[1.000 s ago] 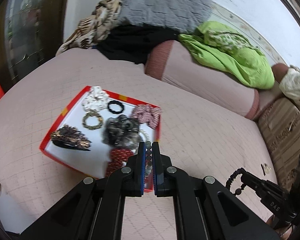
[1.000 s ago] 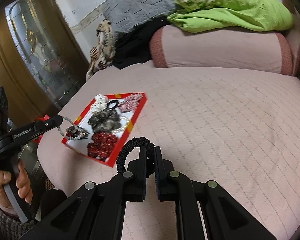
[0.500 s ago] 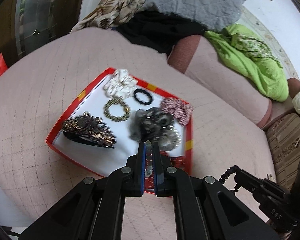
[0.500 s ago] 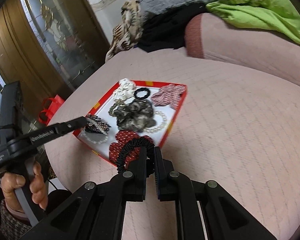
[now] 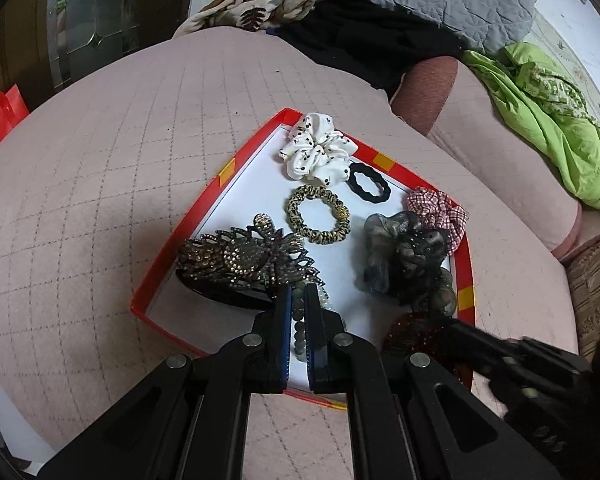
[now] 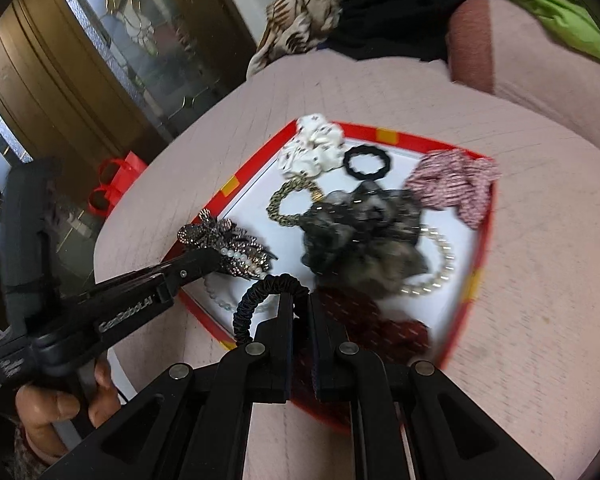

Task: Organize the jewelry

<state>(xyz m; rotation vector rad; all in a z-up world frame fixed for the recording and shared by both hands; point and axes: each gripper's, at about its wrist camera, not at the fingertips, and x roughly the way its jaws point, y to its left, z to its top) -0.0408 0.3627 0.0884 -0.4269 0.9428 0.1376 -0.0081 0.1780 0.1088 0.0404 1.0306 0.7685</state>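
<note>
Right gripper (image 6: 298, 300) jaws clamped on black hair tie (image 6: 256, 300) — above red tray (image 6: 384, 135), left gripper (image 6: 214, 258) alongside

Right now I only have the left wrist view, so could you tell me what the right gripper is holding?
Observer: The right gripper is shut on a black coiled hair tie, over the near end of the tray.
Operator: Thank you. Is anything tucked under the grey scrunchie?
Observer: Yes, a pearl bracelet pokes out from under the grey scrunchie, on the side towards the tray's yellow-marked edge.
Operator: And where does my bead string hang?
Observer: From the left gripper the bead string loops down beside the clip, apparently onto the tray floor.
</note>
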